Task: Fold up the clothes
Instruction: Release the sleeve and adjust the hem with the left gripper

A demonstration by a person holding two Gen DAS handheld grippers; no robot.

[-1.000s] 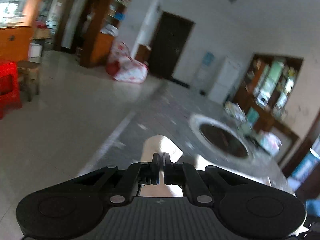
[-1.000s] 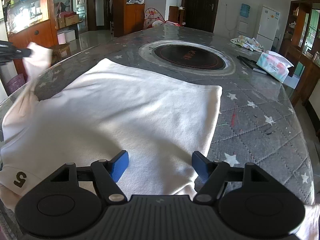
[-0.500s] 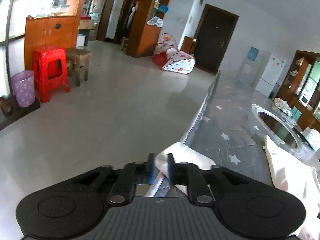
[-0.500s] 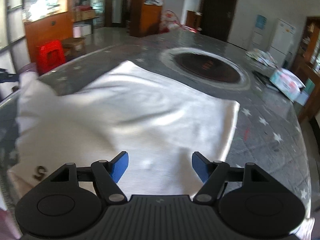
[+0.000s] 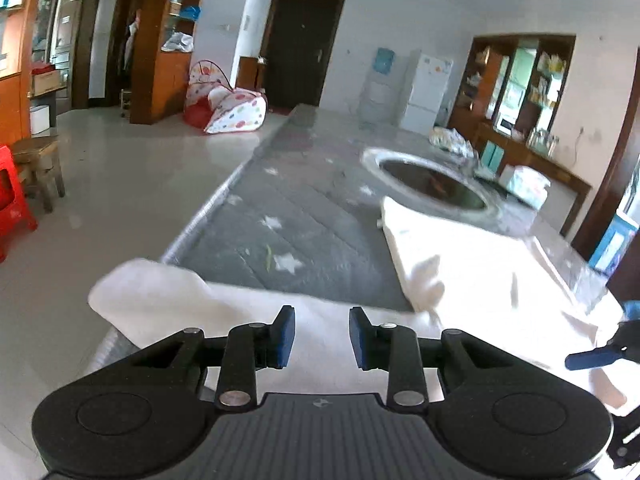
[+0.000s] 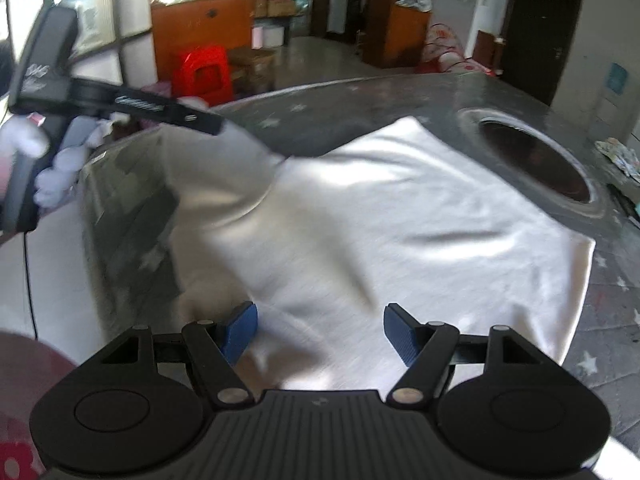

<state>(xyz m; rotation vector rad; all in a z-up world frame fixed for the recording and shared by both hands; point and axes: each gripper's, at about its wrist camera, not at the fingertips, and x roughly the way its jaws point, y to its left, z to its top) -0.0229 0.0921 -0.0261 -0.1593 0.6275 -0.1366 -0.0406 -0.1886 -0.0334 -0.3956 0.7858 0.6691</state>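
Across the grey star-quilted tabletop lies my white shirt; left hand-held gripper, just opening, has released the sleeve, right hand-held gripper is spread, so next I regrip for a fold.

A grey quilted table with white stars carries a round dark burner ringed in pale metal toward its far end, with a tissue pack near the far right edge. On the floor beyond the left edge stand a red plastic stool, a wooden stool and a spotted play tent. A white fridge stands against the back wall.
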